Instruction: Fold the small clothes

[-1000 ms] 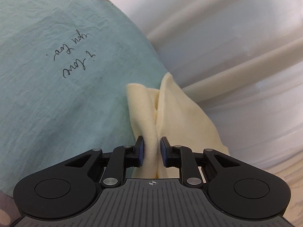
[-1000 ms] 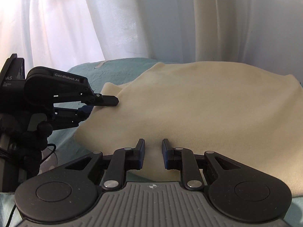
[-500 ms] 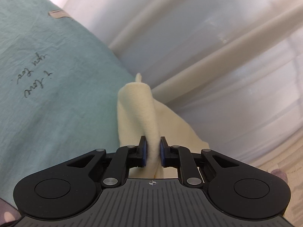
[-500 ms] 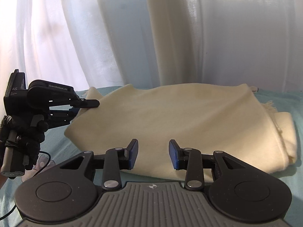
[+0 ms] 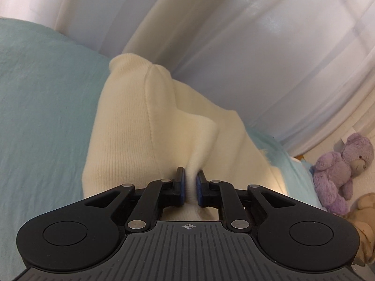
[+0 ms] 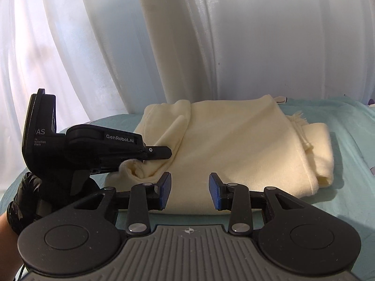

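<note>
A cream knit garment (image 6: 234,145) lies folded on a teal sheet (image 6: 351,140). My left gripper (image 5: 190,185) is shut on the cream garment's (image 5: 131,128) near-left edge, pinching a ridge of cloth between its blue pads. It also shows in the right wrist view (image 6: 161,152), at the garment's left side, lifting a bunched corner. My right gripper (image 6: 189,190) is open and empty, its jaws wide apart just in front of the garment's near edge.
White curtains (image 6: 211,46) hang right behind the bed. A purple plush bear (image 5: 342,171) and a beige plush toy (image 5: 363,213) sit at the far right in the left wrist view. The teal sheet (image 5: 35,105) spreads to the left.
My right gripper has opened, let go of the garment and drawn back. My left gripper has carried its pinched edge over, so the garment now lies folded narrower.
</note>
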Motion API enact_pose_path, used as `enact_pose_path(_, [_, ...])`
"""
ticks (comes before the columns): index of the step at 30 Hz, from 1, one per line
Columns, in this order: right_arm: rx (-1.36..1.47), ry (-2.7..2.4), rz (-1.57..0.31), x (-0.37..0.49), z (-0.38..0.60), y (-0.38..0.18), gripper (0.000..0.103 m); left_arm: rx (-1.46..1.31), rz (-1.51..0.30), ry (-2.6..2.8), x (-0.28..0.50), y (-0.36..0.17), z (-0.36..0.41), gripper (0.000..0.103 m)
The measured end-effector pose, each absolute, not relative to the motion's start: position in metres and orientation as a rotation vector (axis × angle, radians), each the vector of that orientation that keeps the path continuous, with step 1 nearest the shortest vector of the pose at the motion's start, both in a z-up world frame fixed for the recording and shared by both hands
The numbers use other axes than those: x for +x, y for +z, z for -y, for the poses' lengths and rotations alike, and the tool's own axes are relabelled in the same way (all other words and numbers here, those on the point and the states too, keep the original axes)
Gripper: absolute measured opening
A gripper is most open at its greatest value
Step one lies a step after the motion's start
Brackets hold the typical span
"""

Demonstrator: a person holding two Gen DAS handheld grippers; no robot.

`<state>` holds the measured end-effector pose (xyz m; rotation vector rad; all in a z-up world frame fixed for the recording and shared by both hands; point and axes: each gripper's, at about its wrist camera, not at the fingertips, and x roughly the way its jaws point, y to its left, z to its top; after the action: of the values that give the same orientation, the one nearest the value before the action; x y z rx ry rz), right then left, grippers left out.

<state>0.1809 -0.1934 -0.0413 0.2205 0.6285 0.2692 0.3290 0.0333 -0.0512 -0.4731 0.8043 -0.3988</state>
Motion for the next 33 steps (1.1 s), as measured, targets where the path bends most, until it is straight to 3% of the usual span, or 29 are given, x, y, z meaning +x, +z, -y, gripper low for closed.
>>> enact_pose_path(2, [0.225, 0.267, -0.635, 0.181, 0.194, -0.039, 0.035, -0.458, -0.807, -0.415, 0.324, -0.047, -0.036, 0.023])
enact_pose_path(4, [0.231, 0.261, -0.637, 0.188, 0.195, -0.039, 0.035, -0.438, -0.812, -0.460, 0.314, -0.035, -0.039, 0.042])
enact_pose_path(7, [0.241, 0.266, -0.623, 0.197, 0.192, -0.036, 0.035, -0.428, -0.756, -0.488, 0.294, -0.012, -0.051, 0.056])
enact_pose_path(12, [0.205, 0.331, -0.581, 0.220, 0.170, -0.023, 0.034, -0.410, -0.672, -0.284, 0.276, -0.007, -0.080, 0.056])
enact_pose_path(19, [0.153, 0.386, -0.668, 0.266, 0.133, -0.043, 0.019, -0.334, -0.800, -0.258, 0.284, -0.039, -0.071, 0.053])
enact_pose_path(22, [0.084, 0.391, -0.700, 0.267, 0.133, -0.062, 0.018, -0.382, -0.838, -0.253, 0.287, -0.053, -0.074, 0.057])
enact_pose_path(24, [0.079, 0.403, -0.718, 0.264, 0.137, -0.056, 0.019, -0.372, -0.826, -0.258, 0.286, -0.055, -0.074, 0.057])
enact_pose_path(27, [0.257, 0.405, -0.727, 0.271, 0.166, -0.051, 0.037, -0.364, -0.811, -0.259, 0.285, -0.056, -0.074, 0.057])
enact_pose_path(33, [0.726, 0.489, -0.892, 0.318, 0.210, -0.088, 0.039, -0.392, -0.812, -0.263, 0.285, -0.054, -0.075, 0.057])
